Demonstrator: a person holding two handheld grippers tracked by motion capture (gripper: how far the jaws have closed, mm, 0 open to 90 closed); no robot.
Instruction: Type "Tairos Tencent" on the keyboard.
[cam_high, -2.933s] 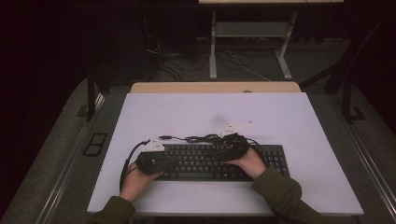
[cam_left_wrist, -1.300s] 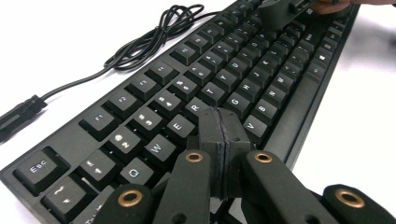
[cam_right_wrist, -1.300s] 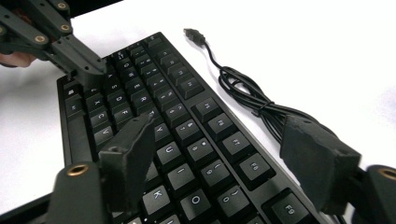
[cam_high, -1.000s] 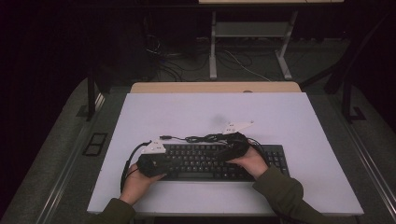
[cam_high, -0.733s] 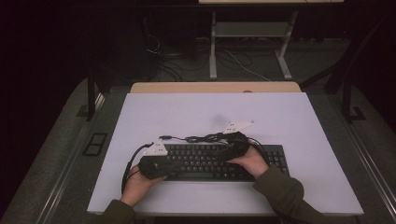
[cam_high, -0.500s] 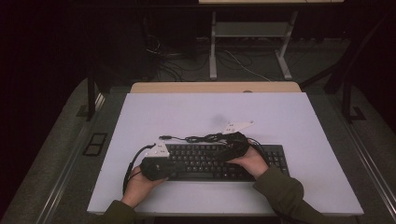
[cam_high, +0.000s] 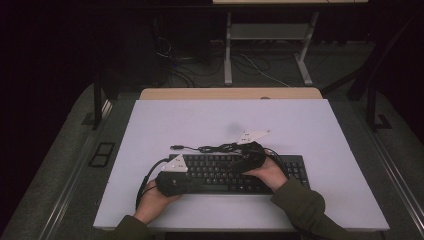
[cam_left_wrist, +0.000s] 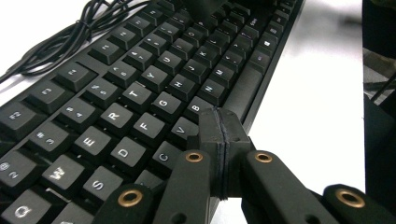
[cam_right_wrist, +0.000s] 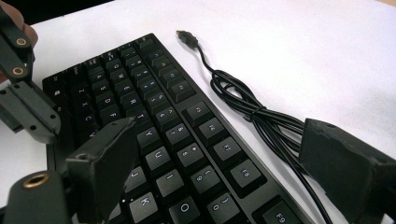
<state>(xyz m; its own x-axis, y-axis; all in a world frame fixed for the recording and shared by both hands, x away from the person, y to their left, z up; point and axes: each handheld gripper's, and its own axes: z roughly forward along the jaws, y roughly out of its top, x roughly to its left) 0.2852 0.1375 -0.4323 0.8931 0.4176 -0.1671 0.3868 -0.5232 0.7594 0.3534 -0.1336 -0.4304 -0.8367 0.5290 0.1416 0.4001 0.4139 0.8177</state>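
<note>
1. Two grippers work over a black keyboard (cam_high: 235, 174) that lies in the lower middle of the high view, on the white table (cam_high: 300, 125).
2. Left gripper (cam_left_wrist: 219, 140): its jaws are pressed together with nothing between them. In the left gripper view the tips sit at the bottom centre of the frame, over the keyboard's front rows near the V and B keys; whether they touch a key I cannot tell.
3. Right gripper (cam_right_wrist: 219, 154): its jaws stand spread wide, one at the lower left of the right gripper view, the other at the lower right. Keys of the number and upper letter rows lie between them, and nothing is pinched.
4. One black cable (cam_right_wrist: 247, 109) loops on the table just beyond the keyboard's far edge, ending in a loose plug (cam_right_wrist: 186, 36) near the top of the right gripper view.
5. Both hands enter from the bottom of the high view, the left hand (cam_high: 152, 202) at the keyboard's left end.
</note>
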